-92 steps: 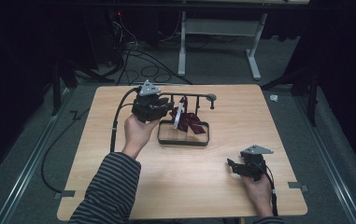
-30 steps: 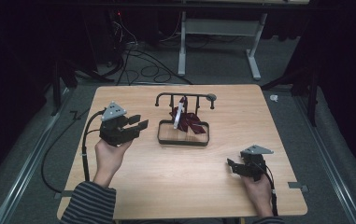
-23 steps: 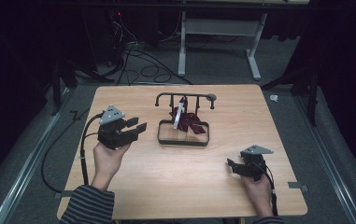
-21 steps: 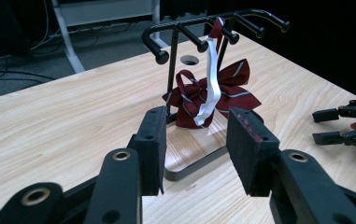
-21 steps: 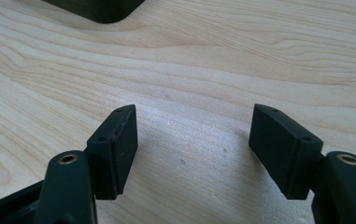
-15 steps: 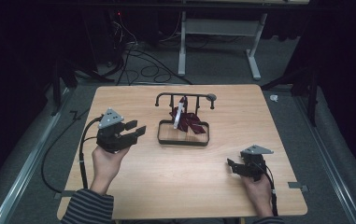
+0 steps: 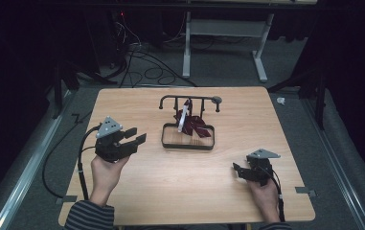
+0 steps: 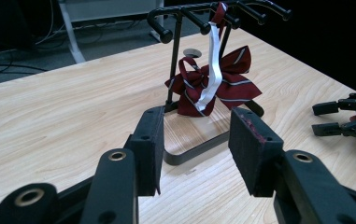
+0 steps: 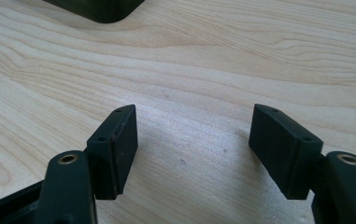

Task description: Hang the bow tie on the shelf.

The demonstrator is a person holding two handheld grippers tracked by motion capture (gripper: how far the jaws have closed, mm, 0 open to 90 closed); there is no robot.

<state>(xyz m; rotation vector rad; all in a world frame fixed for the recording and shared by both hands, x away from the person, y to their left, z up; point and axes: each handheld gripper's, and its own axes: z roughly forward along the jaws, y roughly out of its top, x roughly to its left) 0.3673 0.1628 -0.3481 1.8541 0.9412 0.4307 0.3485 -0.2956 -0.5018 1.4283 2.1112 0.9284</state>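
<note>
left gripper [image 7: 134,136]: jaws wide, empty | right gripper [image 7: 239,170]: jaws wide, empty | dark-red striped fabric bow [image 7: 193,125]: hanging on black metal rack [image 7: 188,143]

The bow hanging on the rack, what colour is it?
Dark red bow with thin pale stripes, clearest in the left gripper view.

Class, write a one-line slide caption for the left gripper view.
Open left gripper faces a maroon striped bow tie hanging on a black rack.
</note>
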